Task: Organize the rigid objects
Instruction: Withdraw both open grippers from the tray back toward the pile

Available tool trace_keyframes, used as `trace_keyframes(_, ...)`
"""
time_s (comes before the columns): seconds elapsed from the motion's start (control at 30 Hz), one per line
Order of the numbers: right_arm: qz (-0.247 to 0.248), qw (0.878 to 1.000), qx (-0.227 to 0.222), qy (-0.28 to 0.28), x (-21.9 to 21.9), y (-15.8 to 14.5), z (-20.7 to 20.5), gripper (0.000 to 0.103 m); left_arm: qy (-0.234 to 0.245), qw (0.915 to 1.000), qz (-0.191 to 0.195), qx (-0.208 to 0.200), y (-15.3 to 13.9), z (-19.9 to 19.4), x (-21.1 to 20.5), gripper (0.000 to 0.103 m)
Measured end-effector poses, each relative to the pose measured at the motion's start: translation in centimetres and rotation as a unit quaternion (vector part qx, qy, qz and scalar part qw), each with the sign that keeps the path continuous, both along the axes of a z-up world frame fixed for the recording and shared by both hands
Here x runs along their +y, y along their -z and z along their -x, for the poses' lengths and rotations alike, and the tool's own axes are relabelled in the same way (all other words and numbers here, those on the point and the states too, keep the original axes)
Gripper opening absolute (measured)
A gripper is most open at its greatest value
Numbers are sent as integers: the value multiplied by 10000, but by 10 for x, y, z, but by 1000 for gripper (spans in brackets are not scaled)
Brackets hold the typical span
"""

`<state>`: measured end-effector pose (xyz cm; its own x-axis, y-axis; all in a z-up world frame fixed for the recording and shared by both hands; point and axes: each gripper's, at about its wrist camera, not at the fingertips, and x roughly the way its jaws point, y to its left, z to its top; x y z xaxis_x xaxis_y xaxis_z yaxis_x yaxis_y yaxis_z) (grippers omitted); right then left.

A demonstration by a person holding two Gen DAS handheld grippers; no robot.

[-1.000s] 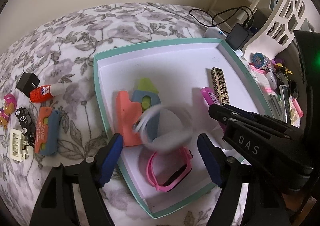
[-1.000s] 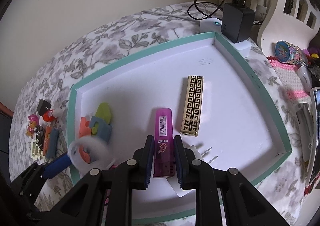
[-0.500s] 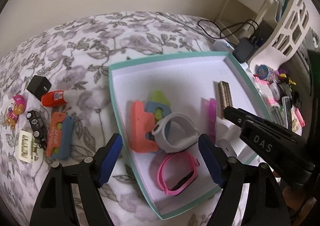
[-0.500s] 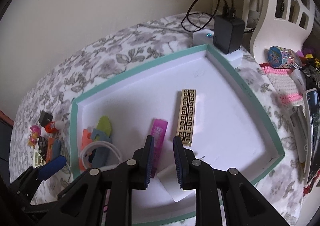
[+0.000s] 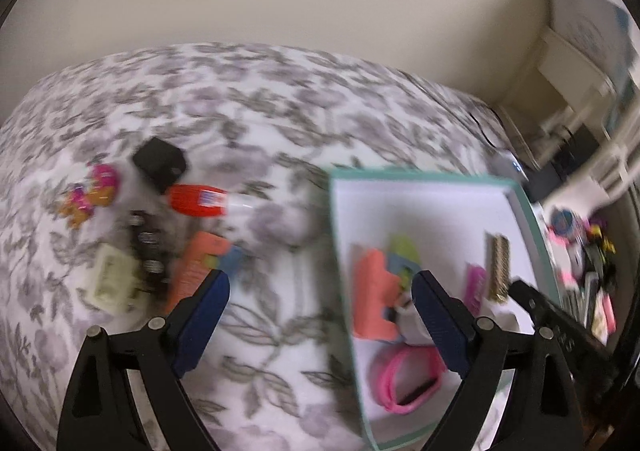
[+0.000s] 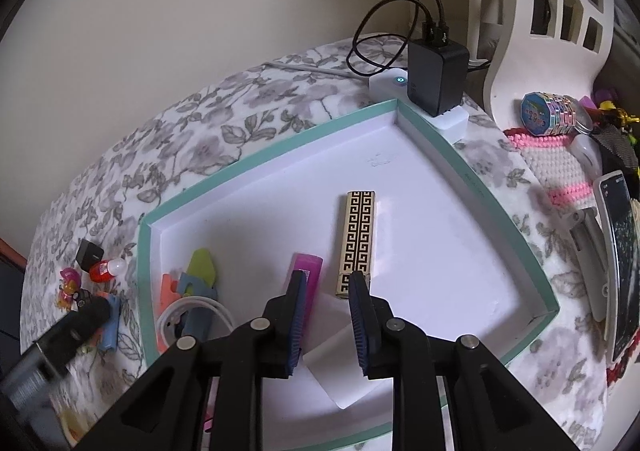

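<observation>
Fingers of the left gripper point(image 5: 320, 305) stand wide apart with nothing between them; its jaws have just been opening further. 1 second ago a white watch band hung blurred between them above the tray; now that white band point(image 6: 188, 317) lies inside the teal-edged tray point(image 6: 256, 161), beside the coral piece point(image 5: 374, 293) and above the pink watch point(image 5: 408, 381). So this item is delivered. The left view is now blurred and looks more toward the flowered bedcover point(image 5: 256, 119) than before, where more things wait outside the tray: a black cube point(image 5: 160, 163), a red glue bottle point(image 5: 200, 201), a small pink figure point(image 5: 90, 191), a dark toy car point(image 5: 146, 247), a cream block point(image 5: 112, 281) and an orange and blue piece point(image 5: 202, 265).

The right gripper point(image 6: 328, 291) has also let go. 1 second ago its pads were pressed on the magenta highlighter point(image 6: 310, 275); now its jaws have just been opening a little, and the highlighter lies on the tray floor beside the gold patterned case point(image 6: 358, 239). Between the blue pads I see only the tray floor and a white card, so it holds nothing.

Both hands are free, I judge, and about 6 items remain on the cover at the left side. The left gripper is the nearer one to fetch them.
</observation>
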<state>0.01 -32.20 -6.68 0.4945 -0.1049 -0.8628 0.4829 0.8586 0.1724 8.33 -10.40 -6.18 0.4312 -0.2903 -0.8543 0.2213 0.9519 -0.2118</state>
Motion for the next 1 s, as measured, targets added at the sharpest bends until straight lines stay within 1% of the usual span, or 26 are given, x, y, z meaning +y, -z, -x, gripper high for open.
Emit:
trace_keyframes(0.03,26,10000,10,-24,1,0,-1,39,-110,9999,-17,-27,-1,-1,6,94)
trace_keyframes(0.07,35,10000,10,-55,2,1,-1,45,-223,9997,-40,-58,-2,-3,11,97)
trace_keyframes(0.1,45,9999,-4,-98,4,1,-2,54,-342,9994,-63,-91,-3,-5,17,99)
trace_keyframes(0.17,80,9998,-20,-159,7,0,-3,56,-579,9982,-106,-136,-5,-9,29,99)
trace_keyframes(0.2,110,9997,-36,-203,10,-1,-3,61,-686,9975,-124,-143,-6,-10,35,99)
trace_keyframes(0.23,126,9996,-49,-232,12,-1,-4,71,-788,9967,-135,-147,-6,-12,41,99)
trace_keyframes(0.3,149,9993,-82,-319,16,-1,-5,82,-970,9950,-168,-146,-8,-16,52,99)
trace_keyframes(0.37,195,9990,-90,-398,21,-1,-7,85,-1132,9932,-211,-159,-10,-18,63,99)
trace_keyframes(0.4,228,9988,-94,-426,23,-1,-8,89,-1199,9924,-222,-173,-12,-19,68,99)
trace_keyframes(0.43,274,9985,-98,-459,25,-2,-9,97,-1273,9914,-227,-193,-13,-20,73,99)
trace_keyframes(0.47,308,9983,-110,-483,26,-2,-9,102,-1325,9907,-226,-206,-15,-21,77,99)
trace_keyframes(0.7,528,9951,-348,-755,43,-12,-14,103,-1697,9850,-91,-298,-23,-27,109,99)
trace_keyframes(0.87,482,9918,-474,-1086,61,-15,-20,103,-1767,9833,-219,-377,-25,-29,120,99)
trace_keyframes(0.93,620,9880,-710,-1222,72,-17,-20,103,-1797,9826,-285,-365,-24,-31,125,99)
trace_keyframes(1.0,704,9849,-751,-1393,82,-20,-22,103,-1842,9820,-279,-315,-21,-32,132,99)
